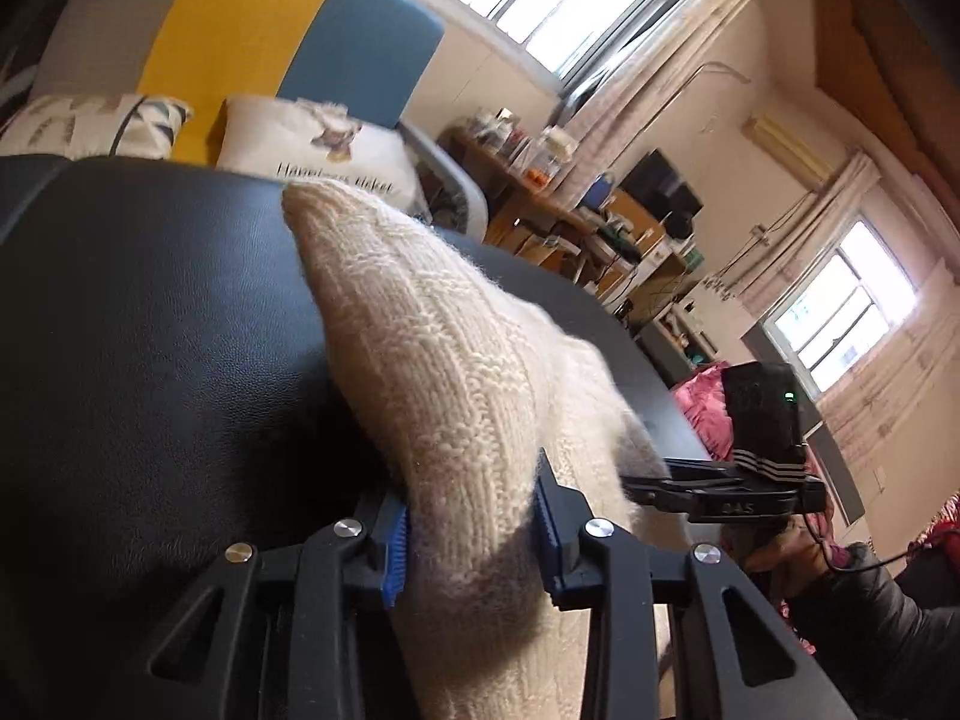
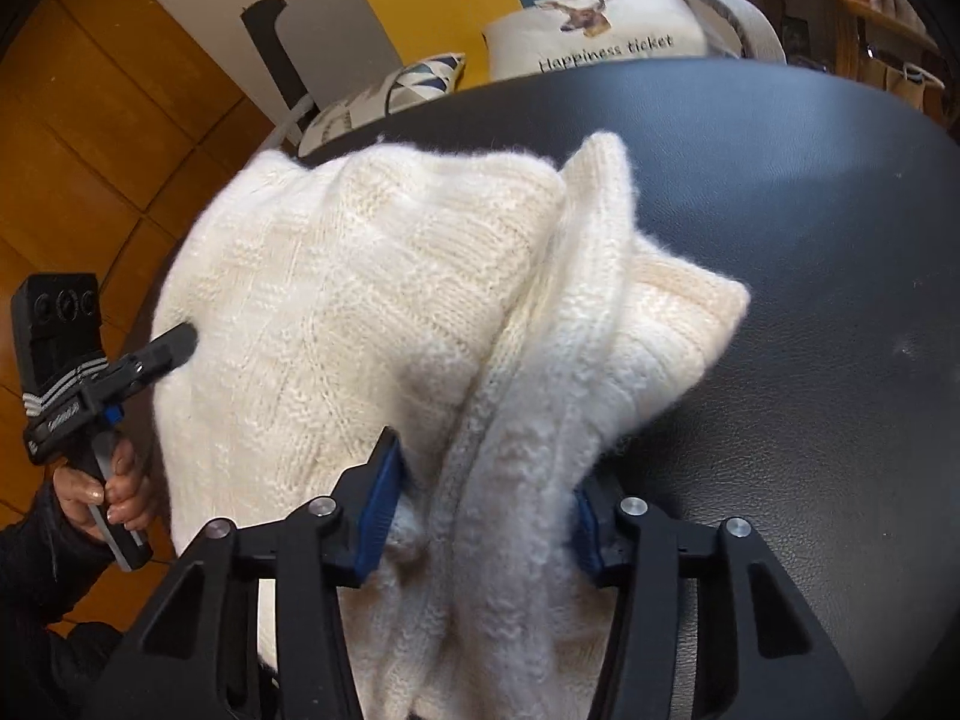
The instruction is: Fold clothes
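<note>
cream knit sweater lies bunched on the black leather tabletop. left gripper clamps a raised fold of it; right gripper pinches another bunched fold near the table's edge.

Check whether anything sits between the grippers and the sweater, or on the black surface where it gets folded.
Nothing visible does. Both the left gripper and the right gripper already have the cream sweater between their fingers. The black surface around it shows bare; the cushions lie beyond its far edge.
</note>
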### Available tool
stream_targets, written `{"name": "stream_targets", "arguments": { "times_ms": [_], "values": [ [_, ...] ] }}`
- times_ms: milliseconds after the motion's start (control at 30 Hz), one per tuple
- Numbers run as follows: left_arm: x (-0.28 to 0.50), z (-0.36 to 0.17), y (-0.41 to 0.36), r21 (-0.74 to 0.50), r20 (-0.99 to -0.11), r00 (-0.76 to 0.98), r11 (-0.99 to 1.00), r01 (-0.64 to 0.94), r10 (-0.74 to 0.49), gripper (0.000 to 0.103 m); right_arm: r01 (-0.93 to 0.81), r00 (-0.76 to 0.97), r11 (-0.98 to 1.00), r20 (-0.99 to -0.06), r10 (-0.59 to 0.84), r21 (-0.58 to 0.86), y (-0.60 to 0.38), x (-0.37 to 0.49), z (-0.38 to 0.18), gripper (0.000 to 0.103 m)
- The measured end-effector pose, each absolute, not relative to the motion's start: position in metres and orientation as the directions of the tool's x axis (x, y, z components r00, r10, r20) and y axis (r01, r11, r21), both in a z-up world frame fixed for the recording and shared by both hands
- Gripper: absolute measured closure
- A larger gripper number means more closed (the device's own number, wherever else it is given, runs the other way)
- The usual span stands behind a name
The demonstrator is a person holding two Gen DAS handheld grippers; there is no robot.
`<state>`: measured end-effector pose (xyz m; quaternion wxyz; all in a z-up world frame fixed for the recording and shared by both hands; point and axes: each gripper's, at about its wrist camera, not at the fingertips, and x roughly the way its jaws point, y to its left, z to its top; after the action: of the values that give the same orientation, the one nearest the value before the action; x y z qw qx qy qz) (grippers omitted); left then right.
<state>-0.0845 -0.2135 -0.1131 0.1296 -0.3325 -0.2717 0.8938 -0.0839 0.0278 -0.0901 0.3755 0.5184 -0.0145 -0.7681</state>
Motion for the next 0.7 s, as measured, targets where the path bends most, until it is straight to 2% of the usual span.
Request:
{"name": "stream_targets", "arguments": {
  "times_ms": [300, 467, 533, 700],
  "values": [
    [-0.004, -0.088, -0.264, -0.517, -0.467, -0.841, -0.856, 0.01, 0.272, 0.07, 0.706, -0.079, -0.549, -0.722, -0.688, 0.447, -0.074, -0.068, -0.074, 0.059],
    [0.052, -0.088, -0.323, -0.513, -0.473, -0.873, -0.842, 0.167, 0.115, 0.07, 0.794, 0.036, -0.436, -0.749, -0.662, 0.424, -0.181, -0.066, -0.073, 0.059],
    [0.076, -0.086, -0.348, -0.502, -0.469, -0.882, -0.836, 0.223, 0.046, 0.07, 0.814, 0.083, -0.384, -0.742, -0.665, 0.435, -0.225, -0.064, -0.07, 0.063],
    [0.127, -0.094, -0.401, -0.503, -0.487, -0.867, -0.778, 0.378, -0.106, 0.07, 0.861, 0.16, -0.29, -0.764, -0.626, 0.417, -0.329, -0.051, -0.073, 0.064]
  ]
}}
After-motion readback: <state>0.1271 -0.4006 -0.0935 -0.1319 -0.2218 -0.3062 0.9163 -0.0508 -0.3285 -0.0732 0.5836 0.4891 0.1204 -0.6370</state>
